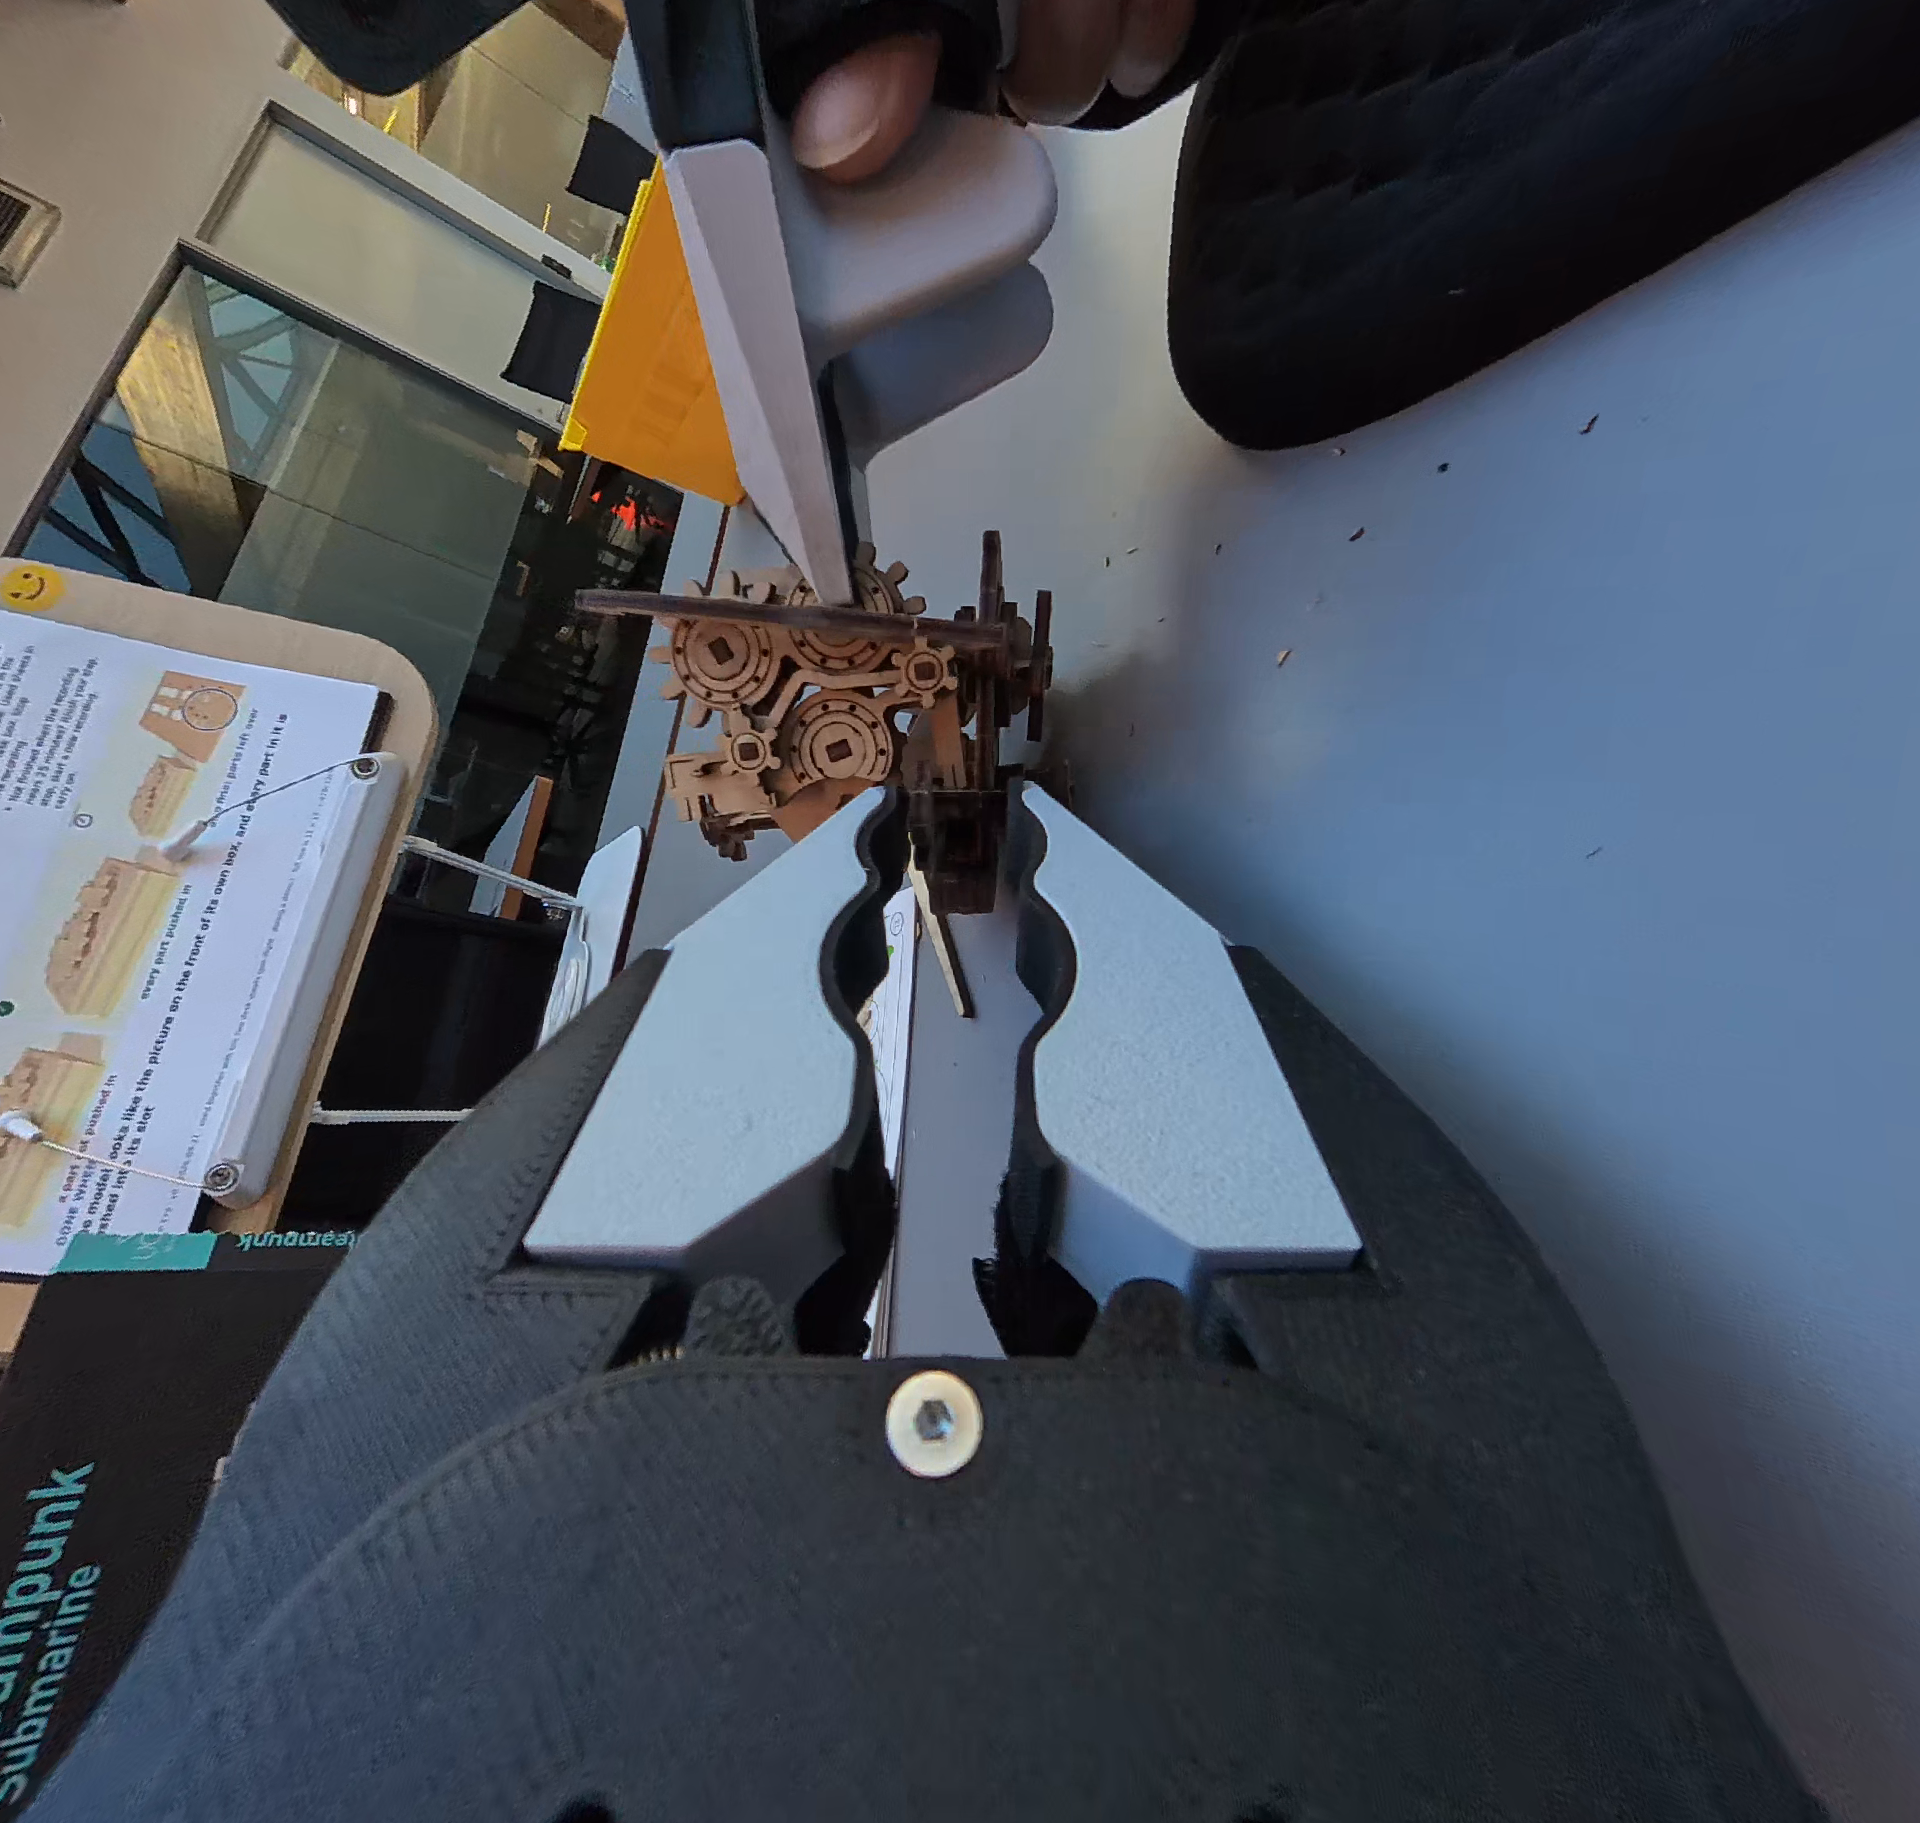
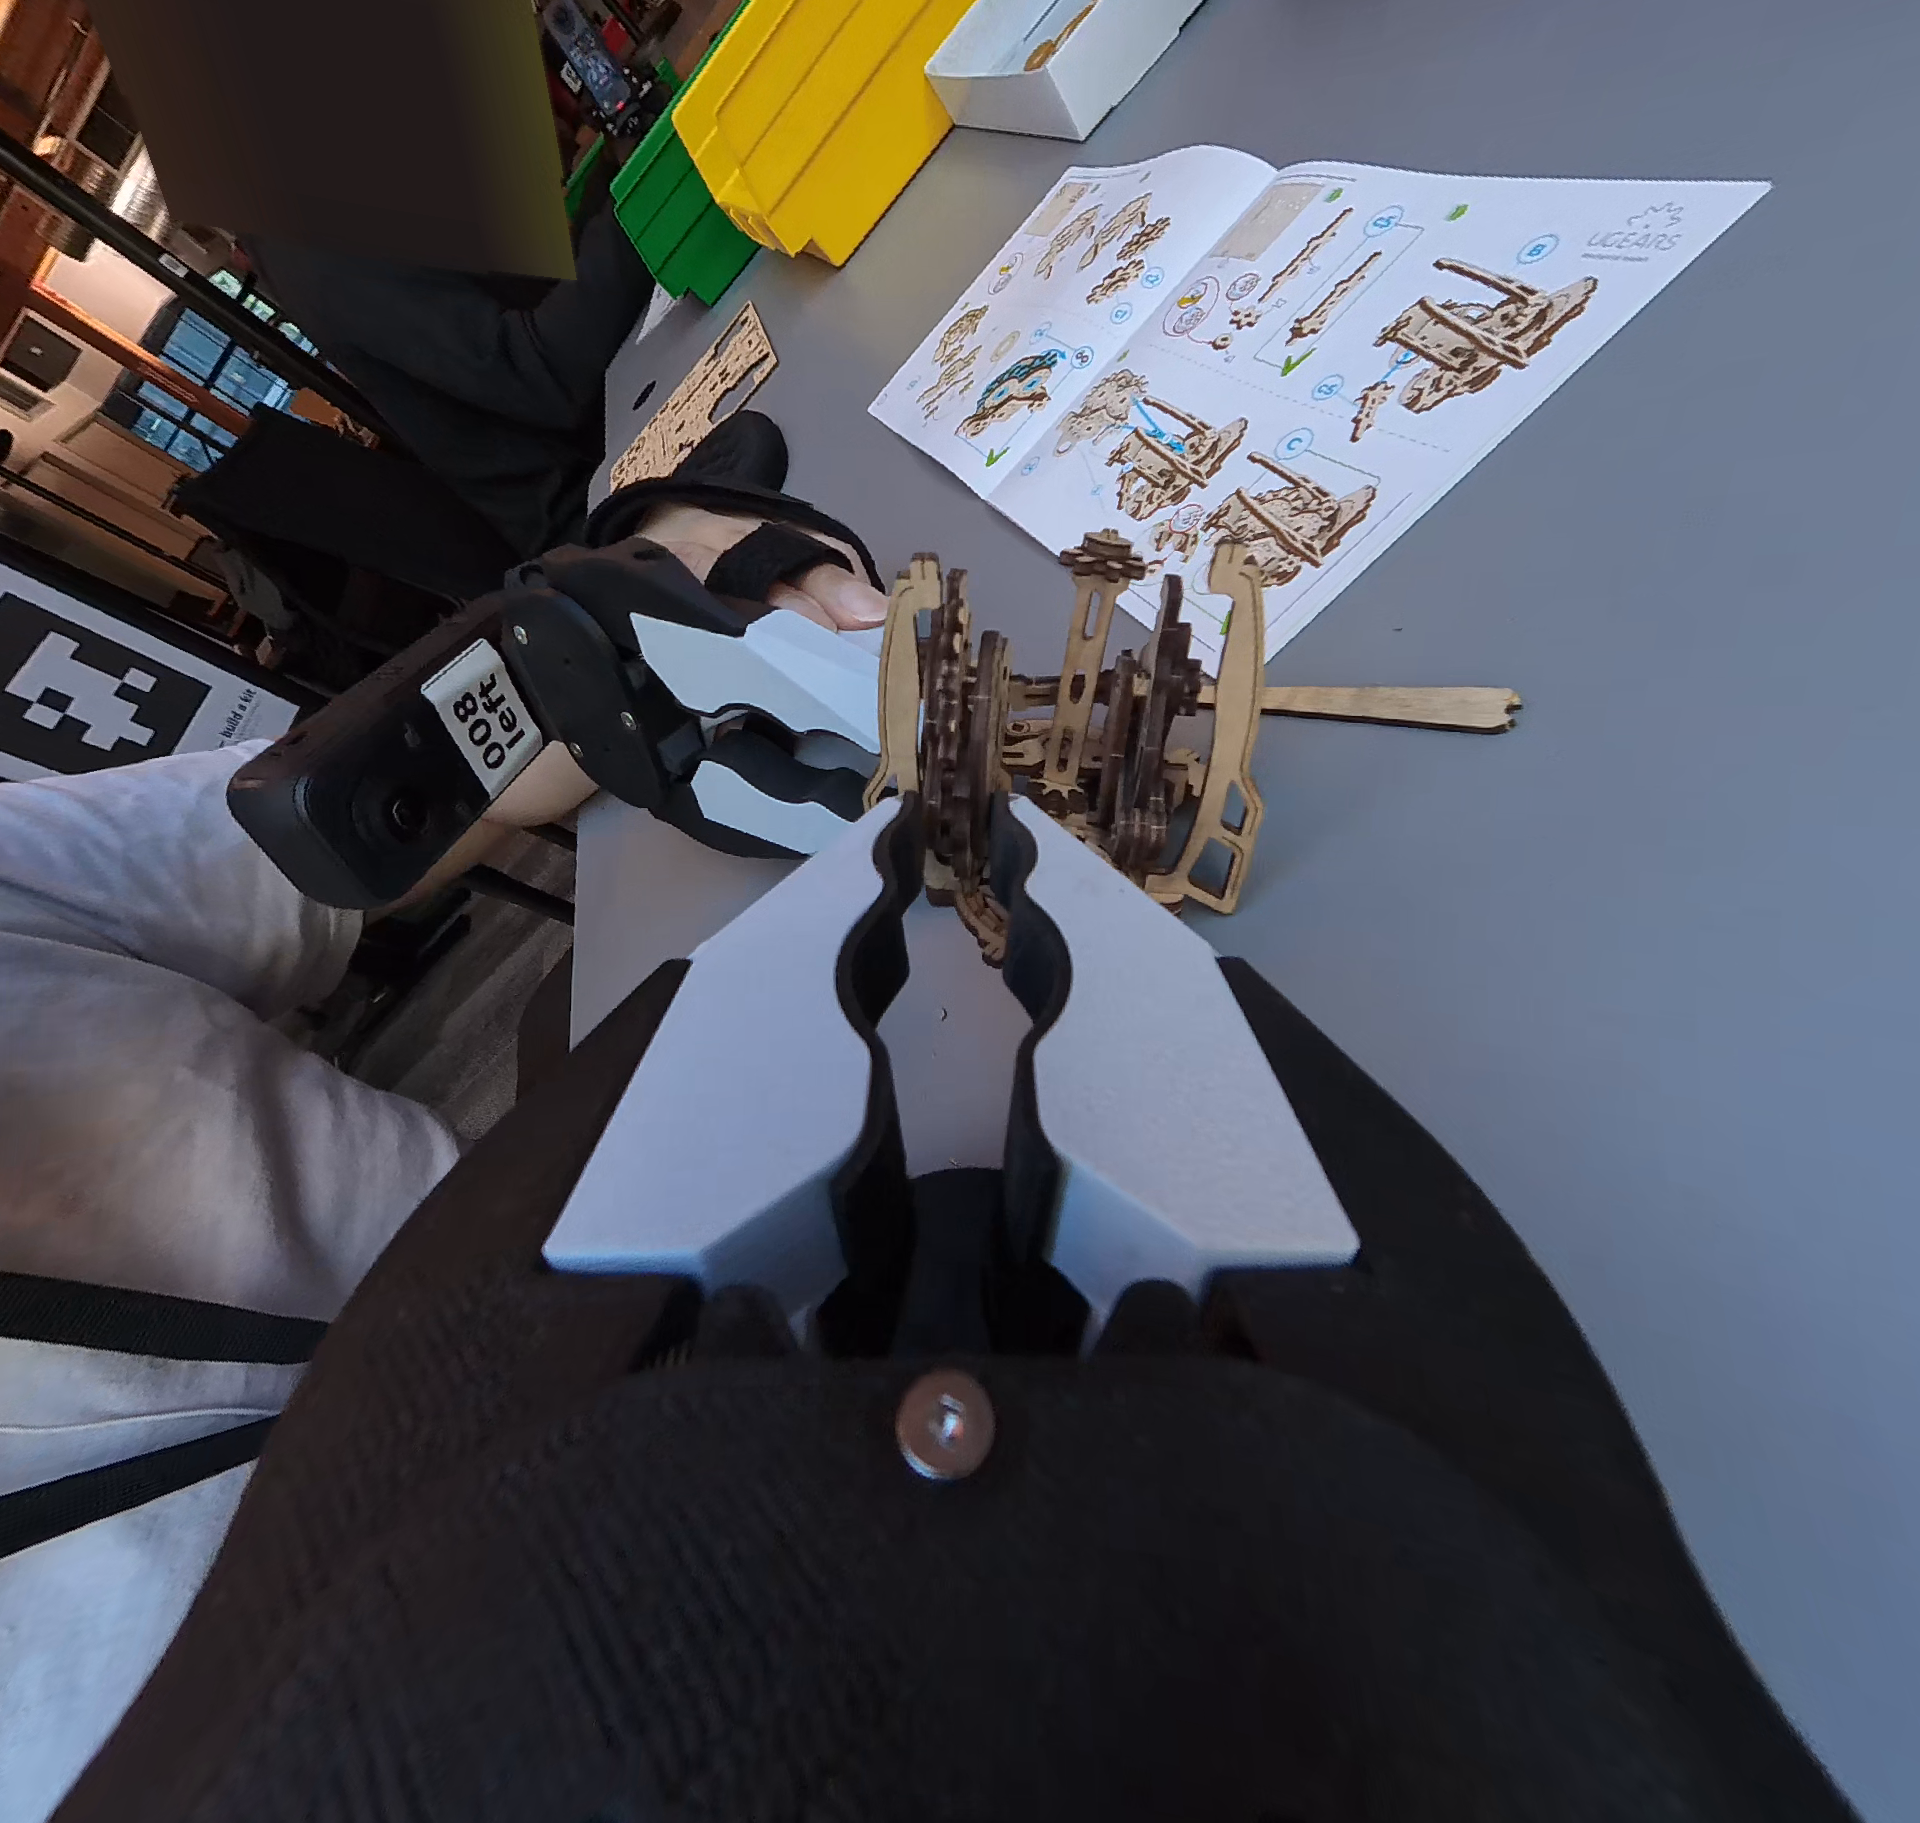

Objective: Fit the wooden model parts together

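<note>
A half-built wooden model of gears and frames stands on a grey table, close to the table's near edge, with both grippers closed on it from different sides. The right gripper pinches a stack of dark gears at the model's near end, its black-lined fingers clamped on either side. The left gripper grips a dark wooden part at the model's other side, and in the right wrist view its fingers reach the model's outer frame from the left. Behind the model an open instruction booklet lies flat on the table, a loose wooden stick between the two. Beyond the booklet sit stacked yellow trays, green trays and a white box. A punched wooden sheet lies left of the booklet
</note>
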Tool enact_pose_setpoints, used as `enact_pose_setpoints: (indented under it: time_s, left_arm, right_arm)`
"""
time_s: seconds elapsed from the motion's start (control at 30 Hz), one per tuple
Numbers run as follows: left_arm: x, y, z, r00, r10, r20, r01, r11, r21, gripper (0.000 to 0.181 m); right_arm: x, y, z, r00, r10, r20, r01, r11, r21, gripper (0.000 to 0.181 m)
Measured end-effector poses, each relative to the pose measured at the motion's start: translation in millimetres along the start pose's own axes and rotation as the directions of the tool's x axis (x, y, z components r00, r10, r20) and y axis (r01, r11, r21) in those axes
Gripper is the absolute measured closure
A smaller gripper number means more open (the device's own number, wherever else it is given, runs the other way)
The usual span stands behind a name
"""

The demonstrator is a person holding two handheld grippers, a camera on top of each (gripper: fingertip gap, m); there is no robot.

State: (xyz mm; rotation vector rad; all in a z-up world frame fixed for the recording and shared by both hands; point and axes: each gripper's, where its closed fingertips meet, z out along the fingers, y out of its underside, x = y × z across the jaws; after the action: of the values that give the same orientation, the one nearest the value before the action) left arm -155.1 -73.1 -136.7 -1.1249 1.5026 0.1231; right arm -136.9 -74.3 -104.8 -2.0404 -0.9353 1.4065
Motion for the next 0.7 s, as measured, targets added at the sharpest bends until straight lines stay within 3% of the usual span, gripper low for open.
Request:
enact_pose_setpoints:
  time_s: [0.7]
  left_arm:
    - [4.0, -3.6, -2.7, 0.989, -0.132, -0.06, 0.134, 0.991, 0.026, 0.164]
  right_arm:
    - [0.6, 2.3, 3.8, 0.999, 0.022, 0.034, -0.021, 0.999, -0.03, 0.17]
